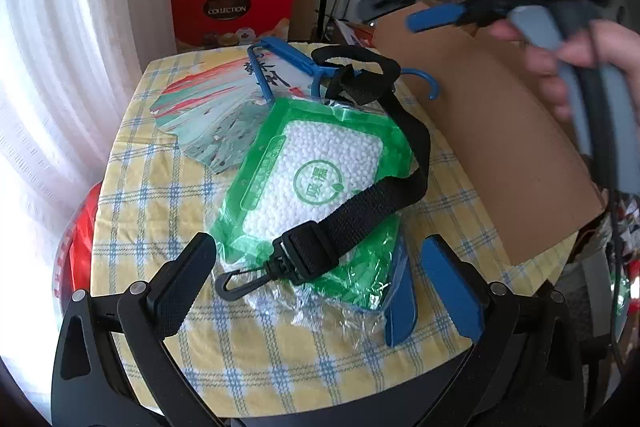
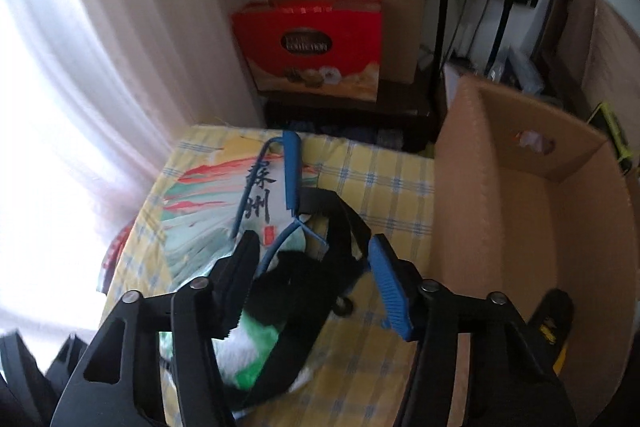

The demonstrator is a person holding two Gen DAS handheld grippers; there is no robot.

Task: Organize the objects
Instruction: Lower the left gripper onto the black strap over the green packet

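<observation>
Nearest my left gripper (image 1: 316, 291) lay the snap hook (image 1: 240, 285) of the black strap (image 1: 360, 223), just ahead of my spread fingertips and touching neither of them. My left jaws stood wide with nothing between them, tilted down at the green desiccant bag (image 1: 316, 171), I judged so that they could steady or take the pile once the strap was off it.

That bag sat in the middle of the table (image 1: 168, 187) on its yellow checked cloth, overlapping a printed fan (image 1: 208, 115). The strap ran across the bag and looped back toward a blue hanger (image 1: 280, 63) at the far side, so the things were tangled and one pull might drag the rest.

My right gripper (image 2: 316, 279) came in from above with a hand (image 1: 580, 67) around its grip. Its jaws stood about half wide and straddled the strap's loop (image 2: 336, 227). The right wrist view was blurred, so I could not be sure, but the pads did not appear to press on the webbing.

Beside the table stood the open cardboard box (image 2: 516, 195), with a dark object (image 2: 554, 323) already on its floor. That was probably where the loose things belonged, which would explain reaching for the strap first, since it lay on top.
</observation>
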